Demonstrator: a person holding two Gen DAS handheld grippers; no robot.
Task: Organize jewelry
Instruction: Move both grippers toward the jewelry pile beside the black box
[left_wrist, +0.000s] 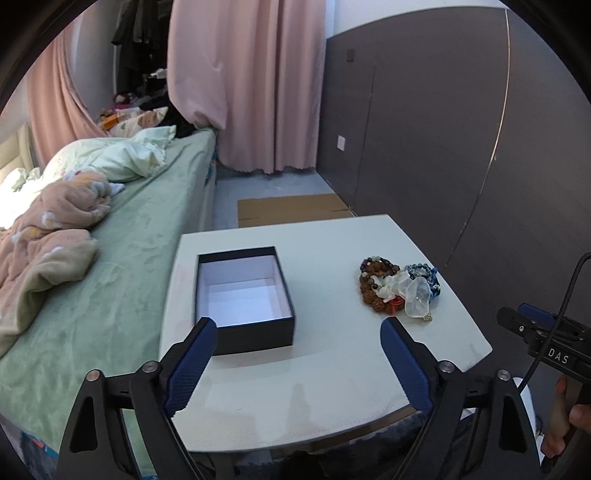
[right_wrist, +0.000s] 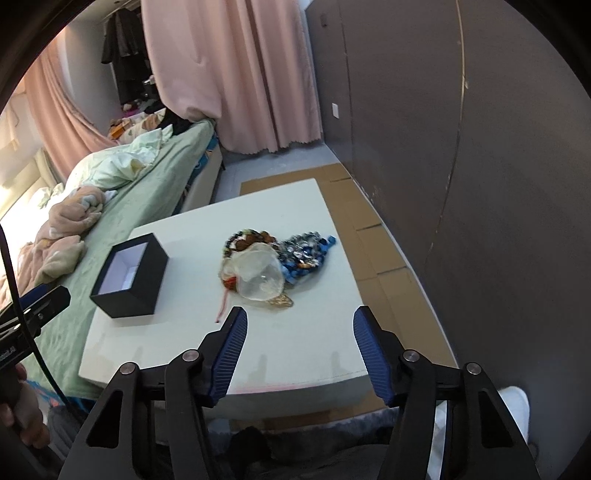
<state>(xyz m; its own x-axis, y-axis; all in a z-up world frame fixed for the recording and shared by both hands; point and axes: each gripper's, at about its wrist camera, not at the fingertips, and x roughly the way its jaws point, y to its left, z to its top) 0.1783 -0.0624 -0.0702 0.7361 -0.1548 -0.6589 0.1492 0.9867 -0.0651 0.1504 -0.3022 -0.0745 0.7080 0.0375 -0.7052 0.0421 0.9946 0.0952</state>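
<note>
Approach stage: both grippers hang over the near edge of the desk, nothing picked up yet.

Nearest, the left gripper (left_wrist: 297, 326) has its blue pads spread wide with only bare desk (left_wrist: 332, 387) and the near wall of the box between them; the right gripper (right_wrist: 298, 319) is spread too, less widely, and empty, aimed at the heap beyond it. Further in, the jewelry pile (right_wrist: 273, 258), a tangle of bead strings with a clear pouch on top, lies towards the desk's right side, well apart from the open black box (left_wrist: 243, 295), which stands empty on the left. By my reading, sorting has not begun. The next move likely calls for the right gripper to single out one strand or the pouch from the tangle, while the left steadies the box.
</note>
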